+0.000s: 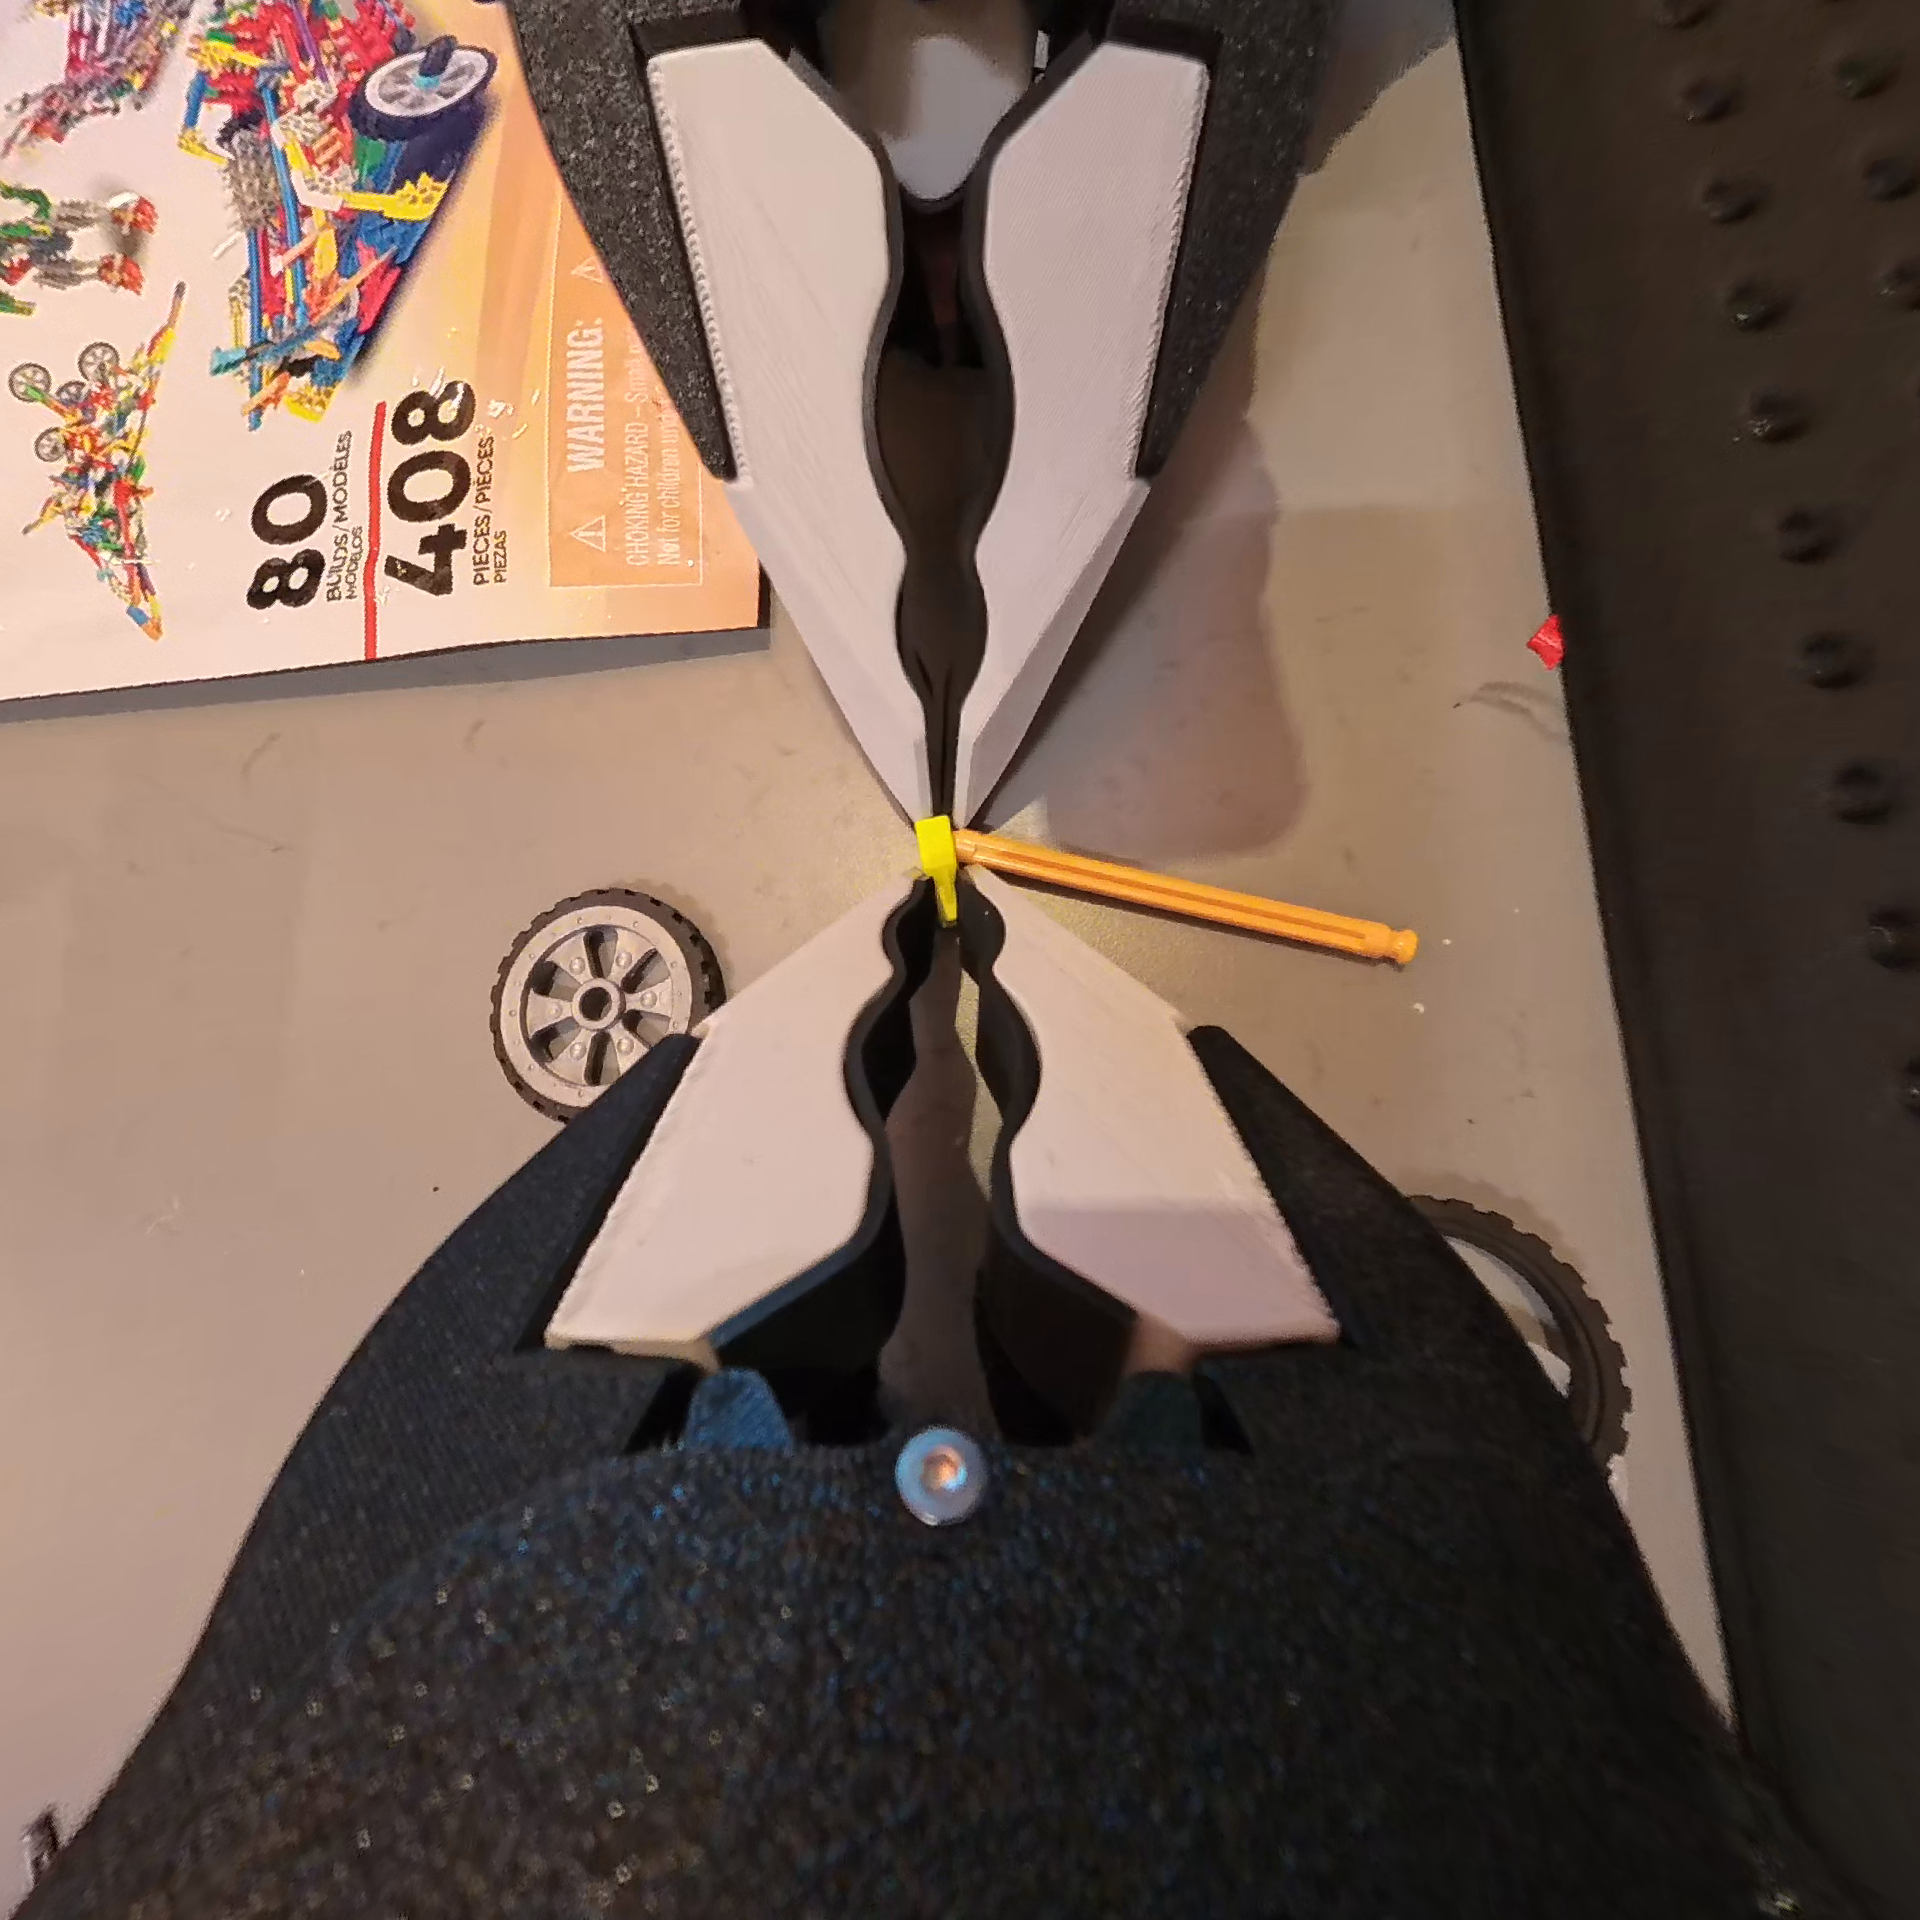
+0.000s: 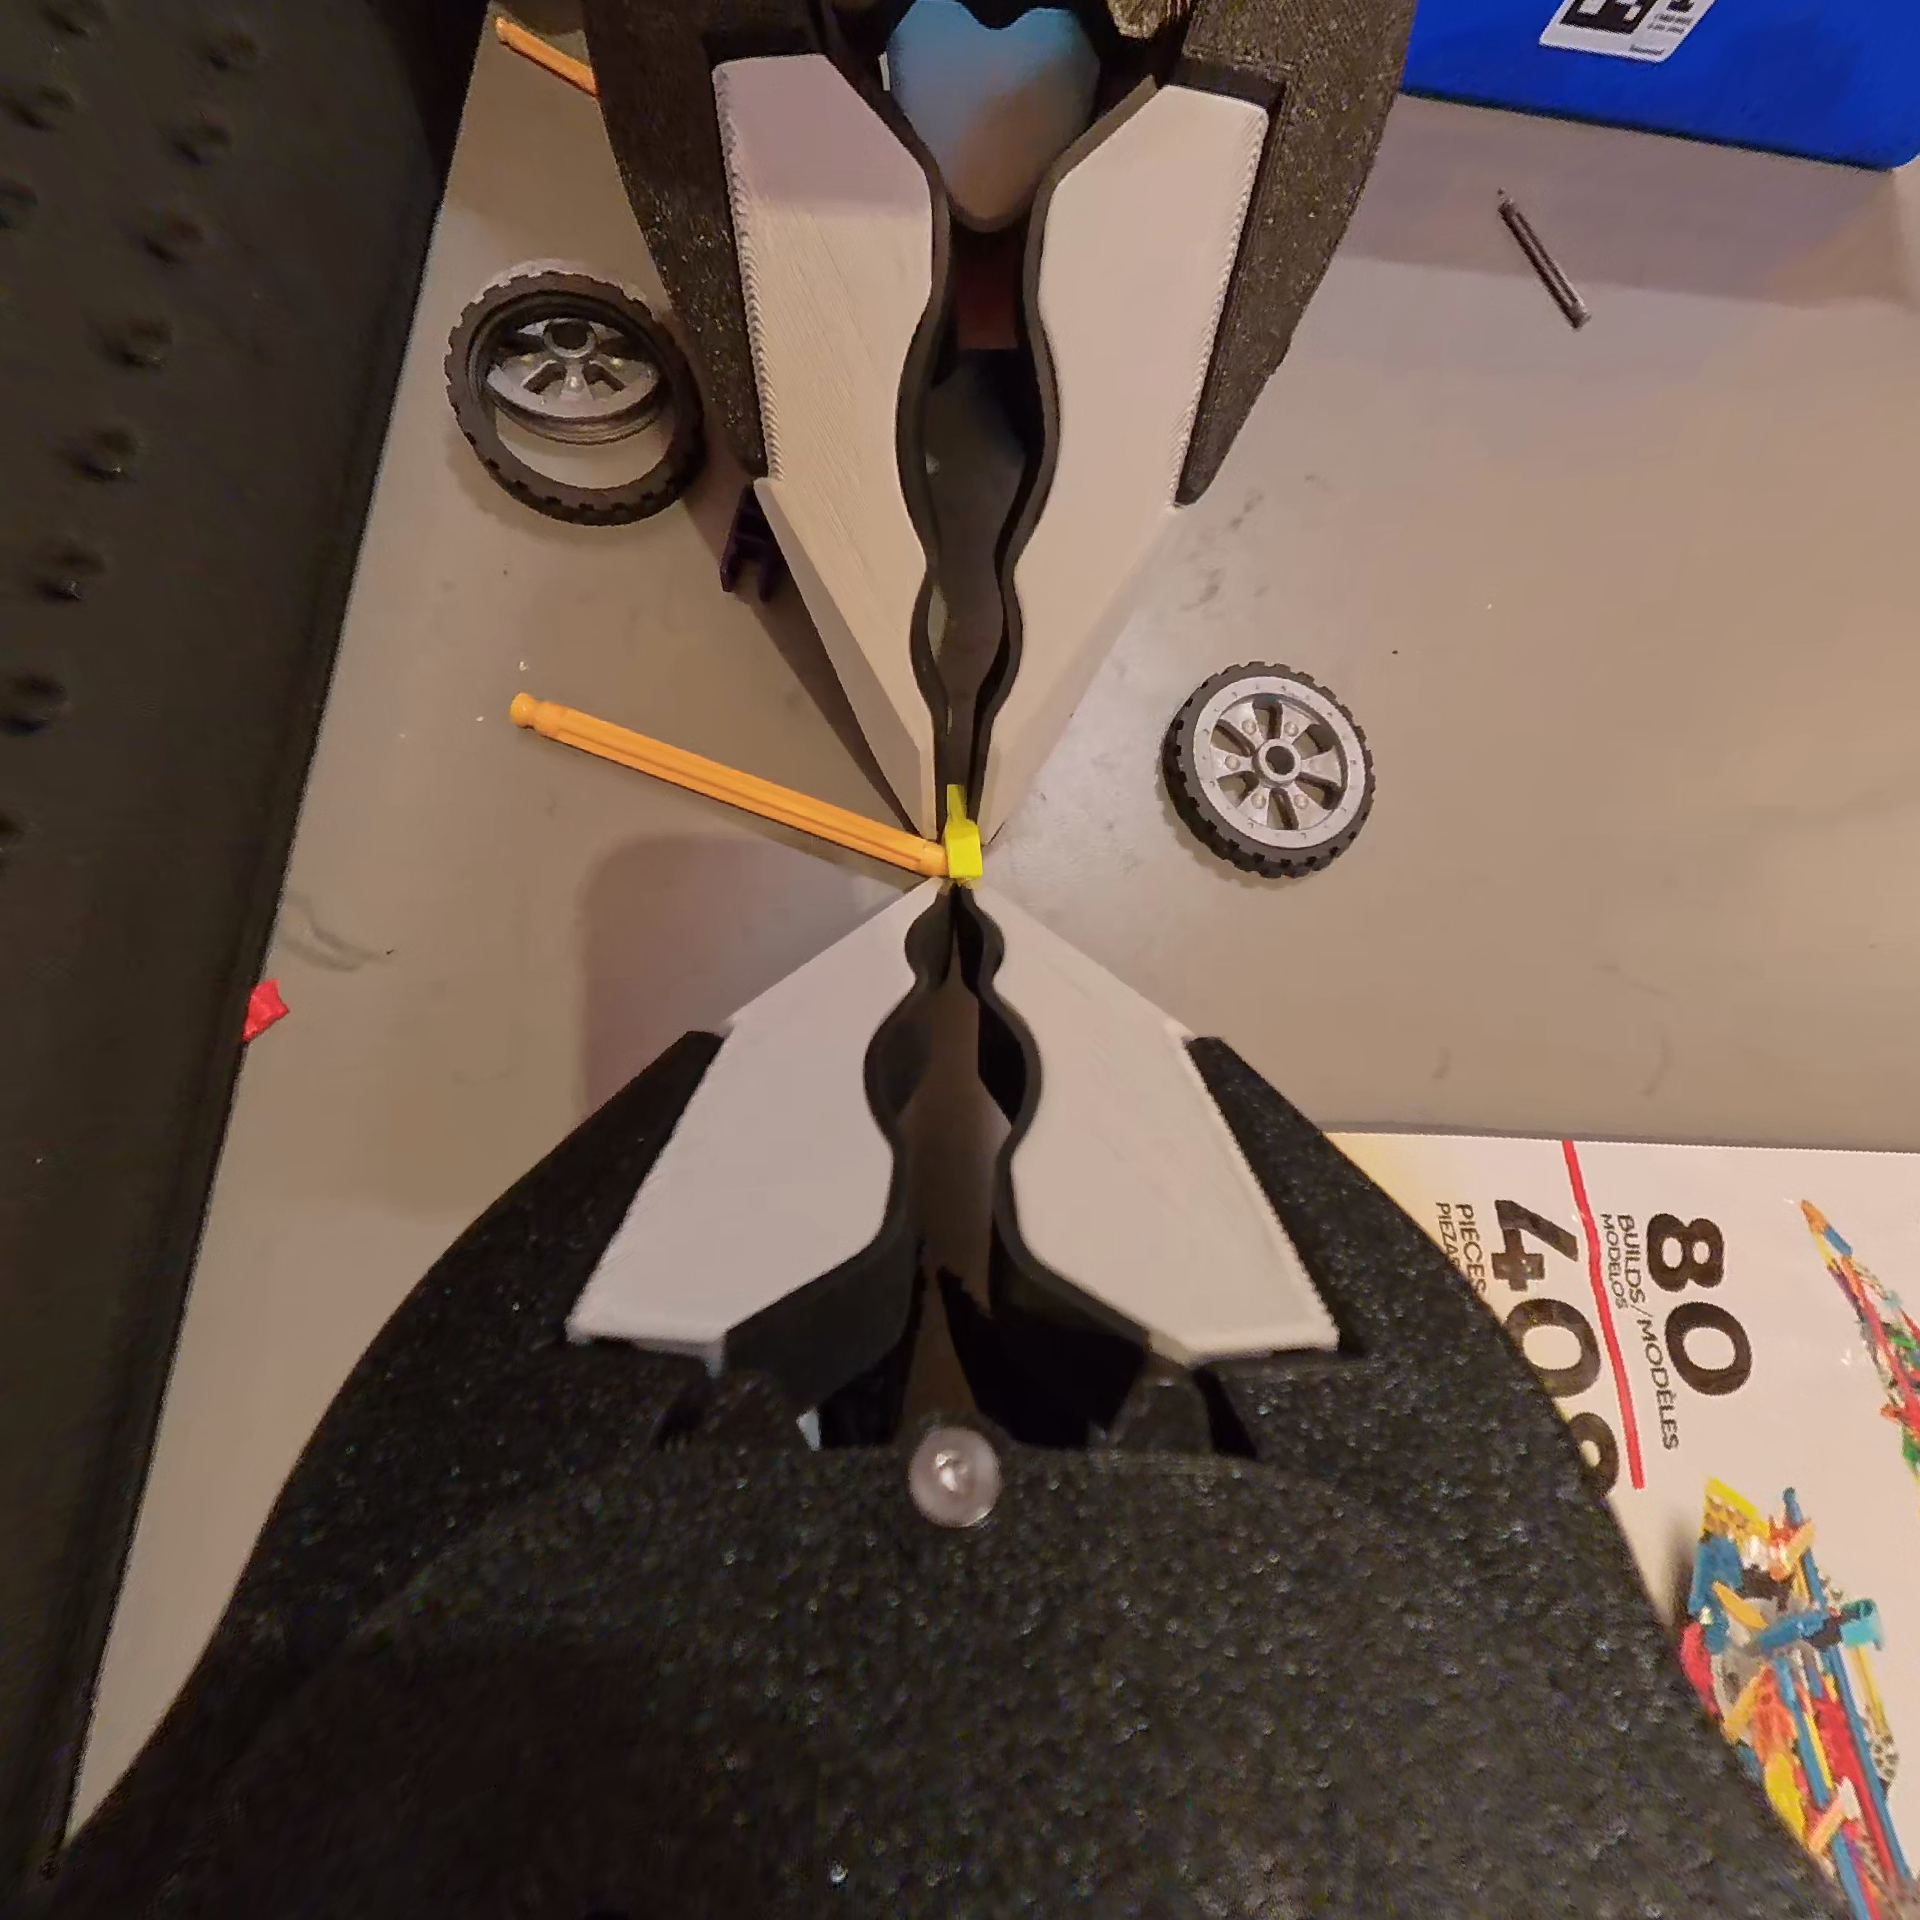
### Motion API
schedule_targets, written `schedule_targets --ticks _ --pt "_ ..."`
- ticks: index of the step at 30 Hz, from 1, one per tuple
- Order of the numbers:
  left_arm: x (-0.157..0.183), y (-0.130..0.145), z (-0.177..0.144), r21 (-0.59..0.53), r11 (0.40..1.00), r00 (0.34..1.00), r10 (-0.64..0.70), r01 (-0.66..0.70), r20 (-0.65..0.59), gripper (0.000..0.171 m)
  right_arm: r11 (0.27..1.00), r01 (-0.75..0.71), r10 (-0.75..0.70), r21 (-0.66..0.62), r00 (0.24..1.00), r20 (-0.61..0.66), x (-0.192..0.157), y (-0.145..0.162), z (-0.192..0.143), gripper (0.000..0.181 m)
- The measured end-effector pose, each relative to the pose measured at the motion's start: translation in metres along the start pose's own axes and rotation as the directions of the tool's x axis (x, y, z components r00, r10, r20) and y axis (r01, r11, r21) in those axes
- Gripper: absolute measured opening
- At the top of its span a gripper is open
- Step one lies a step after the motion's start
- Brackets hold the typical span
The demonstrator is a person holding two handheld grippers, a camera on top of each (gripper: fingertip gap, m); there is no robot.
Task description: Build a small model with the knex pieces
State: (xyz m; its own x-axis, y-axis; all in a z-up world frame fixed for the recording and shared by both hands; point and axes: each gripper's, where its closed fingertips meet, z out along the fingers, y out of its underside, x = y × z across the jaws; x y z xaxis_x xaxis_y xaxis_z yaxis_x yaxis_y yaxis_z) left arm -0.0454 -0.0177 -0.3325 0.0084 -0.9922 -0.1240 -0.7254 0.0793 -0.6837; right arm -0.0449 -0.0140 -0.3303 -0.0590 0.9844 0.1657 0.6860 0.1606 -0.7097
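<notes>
My left gripper (image 1: 943, 914) and right gripper (image 2: 956, 896) meet tip to tip above a grey table. Between them is a small yellow connector (image 1: 935, 860) with an orange rod (image 1: 1184, 888) plugged into its side. The left gripper is shut on the connector's thin tab. The right gripper (image 1: 940, 812) comes from the opposite side, shut, with its tips pinching the connector's other end. In the right wrist view the connector (image 2: 962, 847) sits just past my fingertips. There the rod (image 2: 727, 781) sticks out to the left, and the left gripper (image 2: 958, 795) closes over the tab.
A grey wheel with a tyre (image 1: 608, 1006) lies left of the left gripper; it also shows in the right wrist view (image 2: 1270, 767). A second wheel and tyre (image 2: 569, 405), a purple piece (image 2: 750, 551), a black rod (image 2: 1543, 258), a printed booklet (image 1: 312, 343), a blue box (image 2: 1662, 83) and a black studded mat (image 1: 1745, 727) lie around. Only a small space, under 4 cm, lies between the two pairs of fingers. From either gripper's tips it is about 4 centimeters to the rod (image 2: 727, 781).
</notes>
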Motion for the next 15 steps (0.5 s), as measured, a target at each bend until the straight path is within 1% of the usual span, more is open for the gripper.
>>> schedule_targets --ticks 12,15 --pt "-0.0001 -0.0001 0.0002 -0.007 1.0 1.0 0.021 -0.021 0.014 0.001 1.0 0.029 -0.029 -0.01 0.999 -0.026 0.0003 -0.0002 0.0001 0.0" --pt "0.0 -0.0001 0.0001 0.002 1.0 1.0 0.016 -0.016 0.017 0.001 1.0 0.003 -0.003 0.0 1.0 -0.02 0.0001 -0.0018 0.0008 0.0"
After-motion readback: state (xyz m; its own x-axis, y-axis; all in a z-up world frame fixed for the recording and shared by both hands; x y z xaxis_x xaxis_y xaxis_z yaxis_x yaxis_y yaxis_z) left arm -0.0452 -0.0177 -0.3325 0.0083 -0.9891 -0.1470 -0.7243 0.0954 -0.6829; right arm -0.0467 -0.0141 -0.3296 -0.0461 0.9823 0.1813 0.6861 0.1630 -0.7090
